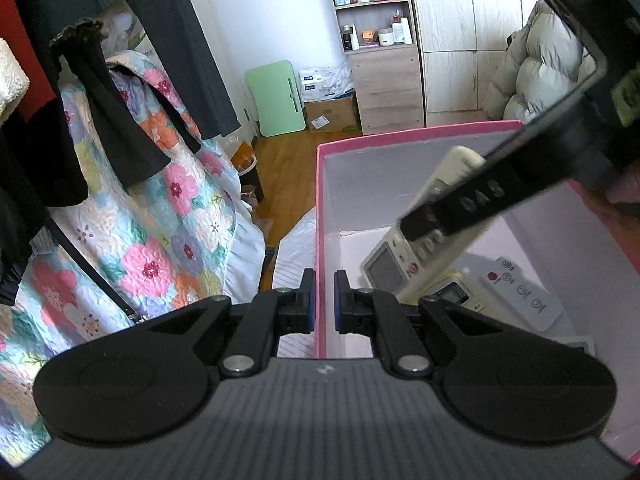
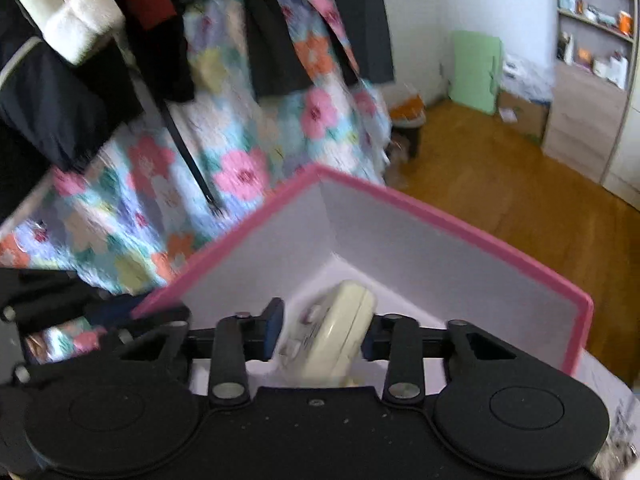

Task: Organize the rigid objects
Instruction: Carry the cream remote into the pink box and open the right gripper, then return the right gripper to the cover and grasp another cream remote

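Pink card rims the box [image 1: 318, 216], white inside, and the left gripper [image 1: 324, 300] has its fingers closed on the near wall, one pad outside and one inside, steadying it. The right gripper [image 2: 320, 334] reaches down into the box with a cream remote [image 2: 332, 336] between its fingers; in the blurred right wrist view the remote sits against the right-hand pad, while a sliver of gap seems to show at the left pad, so I cannot tell whether the grip is firm or only closing. From the left wrist view the remote slants steeply, screen end low, near or on the floor of the box, its upper end under the gripper's black finger. Two more remotes lie flat on the box floor beside it: a flat white one [image 1: 520, 292] with a red button, and another with a small screen [image 1: 452, 292], partly hidden. The step in hand looks like placing this remote among the others. Next it would need lowering until it lies flat, then letting go and drawing clear without knocking the neighbours.
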Tool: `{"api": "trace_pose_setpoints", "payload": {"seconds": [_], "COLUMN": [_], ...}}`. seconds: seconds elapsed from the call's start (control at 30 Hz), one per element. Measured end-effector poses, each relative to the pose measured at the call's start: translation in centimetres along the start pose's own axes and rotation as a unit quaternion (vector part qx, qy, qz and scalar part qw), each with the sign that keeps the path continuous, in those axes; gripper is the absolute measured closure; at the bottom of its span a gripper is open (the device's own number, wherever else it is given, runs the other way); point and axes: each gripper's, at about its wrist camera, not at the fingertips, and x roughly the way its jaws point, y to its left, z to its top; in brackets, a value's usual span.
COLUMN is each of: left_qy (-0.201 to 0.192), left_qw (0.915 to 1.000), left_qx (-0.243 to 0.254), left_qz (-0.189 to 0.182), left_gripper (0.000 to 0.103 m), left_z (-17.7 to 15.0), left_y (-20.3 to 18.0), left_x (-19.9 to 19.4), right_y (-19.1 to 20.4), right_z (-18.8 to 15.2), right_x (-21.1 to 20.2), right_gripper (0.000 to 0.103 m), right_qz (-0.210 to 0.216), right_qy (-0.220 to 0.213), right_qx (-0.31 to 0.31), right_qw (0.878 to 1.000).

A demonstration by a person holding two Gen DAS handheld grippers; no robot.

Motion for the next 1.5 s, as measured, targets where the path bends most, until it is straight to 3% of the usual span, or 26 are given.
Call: {"api": "trace_pose_setpoints", "payload": {"seconds": [0.17,0.23,0.27,0.47,0.57,0.63,0.8,1.03,1.3,1.5], "left_qy": [0.001,0.003,0.005,0.021,0.026,0.03,0.033,0.029,0.025,0.023], "left_qw": [1.0,1.0,1.0,0.9995,0.9987,0.9979,0.9957,0.9955,0.9976,0.9972], "left_qx": [0.003,0.004,0.006,0.025,0.043,0.057,0.086,0.083,0.056,0.06], "left_qz": [0.0,0.0,0.001,-0.001,0.004,0.006,0.014,0.036,0.033,0.038], "left_gripper": [0.097,0.097,0.097,0.094,0.094,0.094,0.094,0.094,0.094,0.093], "left_z": [0.1,0.1,0.1,0.7,0.9,1.0,1.0,0.9,0.8,0.6], "left_y": [0.1,0.1,0.1,-0.4,-0.7,-1.0,-1.5,-2.1,-1.6,-1.9], "left_x": [0.2,0.2,0.3,0.4,0.7,0.8,0.8,0.7,0.6,0.7], "right_y": [-0.7,-0.6,-0.5,-0.9,-1.3,-1.5,-1.9,-5.4,-10.2,-13.1], "right_z": [-1.0,-1.3,-1.5,-3.7,-5.3,-6.7,-9.6,-14.9,-20.0,-21.7], "right_x": [-1.4,-2.2,-2.9,-9.8,-12.9,-14.5,-16.2,-17.2,-17.2,-15.8], "right_gripper": [0.068,0.041,0.036,0.033,0.016,0.013,0.013,0.013,0.013,0.013], "right_qz": [-0.015,-0.06,-0.075,-0.066,-0.073,-0.083,-0.14,-0.179,-0.233,-0.252], "right_qy": [-0.015,-0.038,-0.049,-0.134,-0.172,-0.191,-0.162,-0.125,-0.102,-0.08], "right_qx": [0.016,0.007,0.001,0.005,0.015,0.018,0.011,0.094,0.194,0.244], "right_qw": [1.0,0.997,0.996,0.989,0.982,0.978,0.977,0.971,0.947,0.933]}}
